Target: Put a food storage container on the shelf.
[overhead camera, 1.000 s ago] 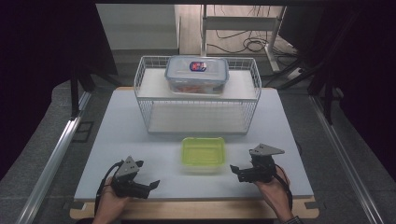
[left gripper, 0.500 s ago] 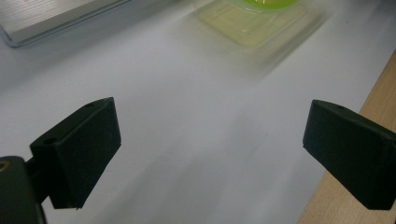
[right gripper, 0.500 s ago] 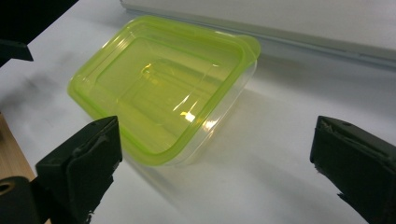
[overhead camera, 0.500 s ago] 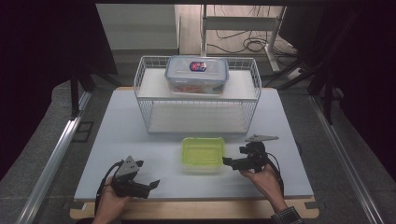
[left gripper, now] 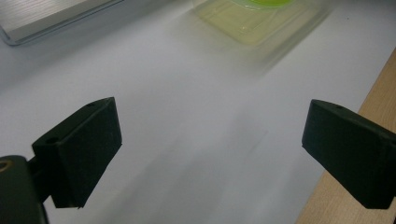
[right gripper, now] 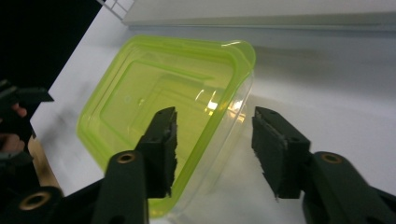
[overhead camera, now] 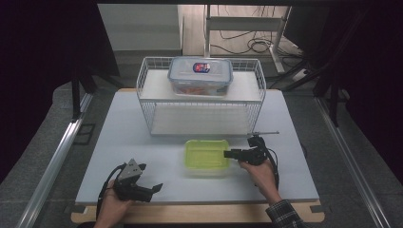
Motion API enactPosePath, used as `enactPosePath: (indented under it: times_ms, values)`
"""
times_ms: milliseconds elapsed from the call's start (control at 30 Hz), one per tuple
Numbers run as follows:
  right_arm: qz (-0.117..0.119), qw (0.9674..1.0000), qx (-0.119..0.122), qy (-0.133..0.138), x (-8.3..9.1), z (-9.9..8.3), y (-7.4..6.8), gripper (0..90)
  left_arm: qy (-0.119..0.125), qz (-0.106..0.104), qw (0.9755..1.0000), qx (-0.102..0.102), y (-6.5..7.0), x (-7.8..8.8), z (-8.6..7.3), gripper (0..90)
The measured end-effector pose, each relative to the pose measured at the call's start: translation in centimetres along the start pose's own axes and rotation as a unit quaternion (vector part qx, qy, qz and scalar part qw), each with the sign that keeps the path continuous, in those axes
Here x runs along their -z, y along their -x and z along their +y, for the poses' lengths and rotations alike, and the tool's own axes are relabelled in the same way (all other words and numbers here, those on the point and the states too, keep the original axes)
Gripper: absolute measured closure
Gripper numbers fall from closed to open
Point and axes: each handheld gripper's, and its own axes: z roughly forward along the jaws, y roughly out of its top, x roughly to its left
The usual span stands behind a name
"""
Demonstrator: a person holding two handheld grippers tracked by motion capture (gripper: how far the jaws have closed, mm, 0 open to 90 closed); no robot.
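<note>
The right gripper [right gripper: 212,140] has its fingers [right gripper: 161,144] straddling the near rim of the green box [right gripper: 163,116]: one finger sits over the box's inside, the other outside its clear wall. The jaws have just been closing, yet a gap shows between the outer pad and the wall, so the box is between them but not yet pinched. The left gripper [left gripper: 210,154] has its fingers [left gripper: 79,149] spread wide with nothing between them, hanging over bare tabletop near the wooden front edge.

The table [overhead camera: 119,142] is a pale sheet on a wooden board, with dark floor around it. At its far side stands a white wire rack [overhead camera: 152,102] with two shelves. On the top shelf lies a clear tub [overhead camera: 200,76] with a blue-rimmed lid and a red and blue label.

The green box [overhead camera: 204,156] sits on the table just in front of the rack, about mid-width, upright and open-topped, its rim bright yellow-green and its lower wall clear. In the high view the right gripper [overhead camera: 233,154] reaches level to the box's right edge, with the right hand [overhead camera: 259,173] behind it. The left gripper [overhead camera: 154,189] lies well apart at the near left, held by the left hand [overhead camera: 114,202], its jaws pointing right.

In the left gripper view the box [left gripper: 257,18] shows blurred at the top.
</note>
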Motion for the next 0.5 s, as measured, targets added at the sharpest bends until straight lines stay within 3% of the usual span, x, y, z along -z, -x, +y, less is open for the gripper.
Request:
enactPosePath:
  times_ms: [200,333,400,500]
  values:
    - [0.031,0.9981,-0.052,-0.011,-1.1,0.3,0.9,69.1,-0.001,0.0,1.0,-0.002,0.0,0.0,0.0,4.6]
    - [0.054,0.9937,-0.097,-0.015,-1.1,0.5,1.2,77.8,-0.002,0.0,1.0,-0.003,0.0,0.1,0.0,4.6]
    - [0.064,0.9925,-0.103,-0.018,-1.2,0.7,1.1,80.1,-0.001,0.001,1.0,-0.003,0.0,0.1,0.0,4.6]
    - [0.057,0.9947,-0.081,-0.029,-1.2,1.0,0.4,80.5,-0.001,0.001,1.0,-0.003,0.0,0.1,0.0,4.6]
